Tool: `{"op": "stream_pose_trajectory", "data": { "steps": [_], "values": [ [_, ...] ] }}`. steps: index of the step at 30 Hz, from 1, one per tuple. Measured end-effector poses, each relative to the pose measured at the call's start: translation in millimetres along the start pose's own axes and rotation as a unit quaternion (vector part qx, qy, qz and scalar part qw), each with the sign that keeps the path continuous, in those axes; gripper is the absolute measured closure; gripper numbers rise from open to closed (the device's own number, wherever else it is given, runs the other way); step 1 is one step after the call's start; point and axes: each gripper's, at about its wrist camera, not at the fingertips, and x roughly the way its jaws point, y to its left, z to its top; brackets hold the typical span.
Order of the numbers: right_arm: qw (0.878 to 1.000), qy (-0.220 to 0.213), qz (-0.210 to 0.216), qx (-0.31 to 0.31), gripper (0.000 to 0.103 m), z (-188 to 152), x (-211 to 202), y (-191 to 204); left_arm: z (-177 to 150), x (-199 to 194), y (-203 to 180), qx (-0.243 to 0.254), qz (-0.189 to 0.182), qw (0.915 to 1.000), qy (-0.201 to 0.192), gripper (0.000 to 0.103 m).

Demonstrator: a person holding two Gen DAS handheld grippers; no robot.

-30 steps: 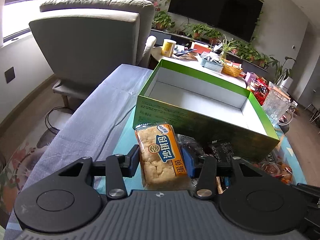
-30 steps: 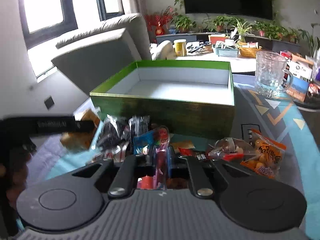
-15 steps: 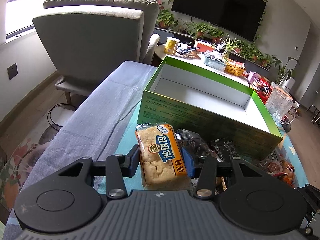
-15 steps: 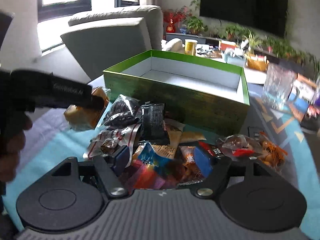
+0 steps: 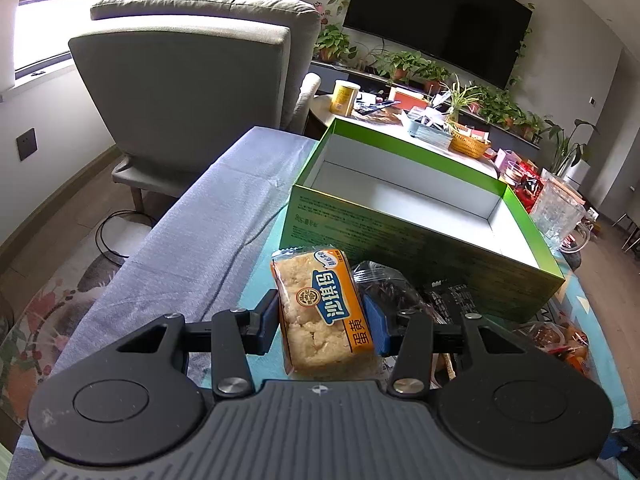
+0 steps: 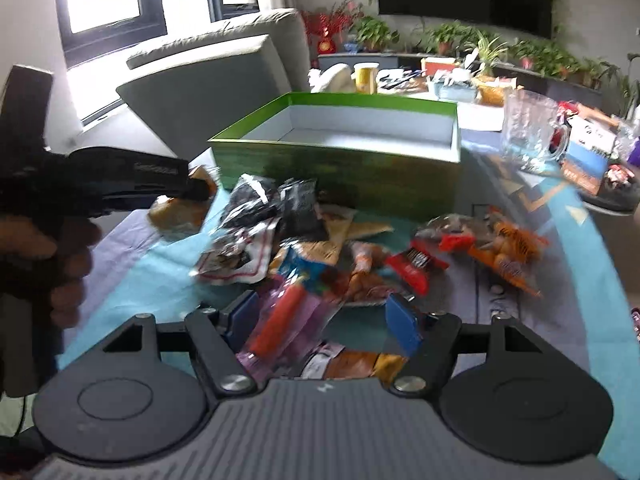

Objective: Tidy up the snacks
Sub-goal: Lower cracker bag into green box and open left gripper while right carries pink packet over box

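My left gripper is shut on an orange-labelled rice cake packet and holds it above the table, just in front of the open green box. The box is white inside and holds nothing. In the right wrist view the left gripper shows at the left with the packet. My right gripper is open above a heap of mixed snack packets, over a clear packet with a red stick. The green box stands behind the heap.
A glass mug stands right of the box. An orange snack bag lies at the heap's right. A grey armchair stands beyond the table's left end. A second table with a yellow can and plants lies behind.
My right gripper has opened and pulled back up from the heap. My left gripper has lifted slightly with the rice cake packet still in it.
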Motion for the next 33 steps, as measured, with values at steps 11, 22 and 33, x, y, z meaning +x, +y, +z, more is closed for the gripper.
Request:
{"op": "stream_pose_trajectory", "data": {
  "steps": [11, 22, 33],
  "values": [
    [0.996, 0.07, 0.039, 0.048, 0.032, 12, 49, 18, -2, 1, 6, -0.006, -0.003, 1.0, 0.003, 0.061],
    [0.998, 0.02, 0.039, 0.053, 0.069, 15, 20, 5, 1, -14, 6, -0.007, -0.016, 0.9996, -0.022, 0.061],
    [0.994, -0.073, 0.043, 0.064, 0.073, 45, -3, -5, 21, -34, -6, 0.01, -0.035, 0.9972, -0.066, 0.061]
  ]
}}
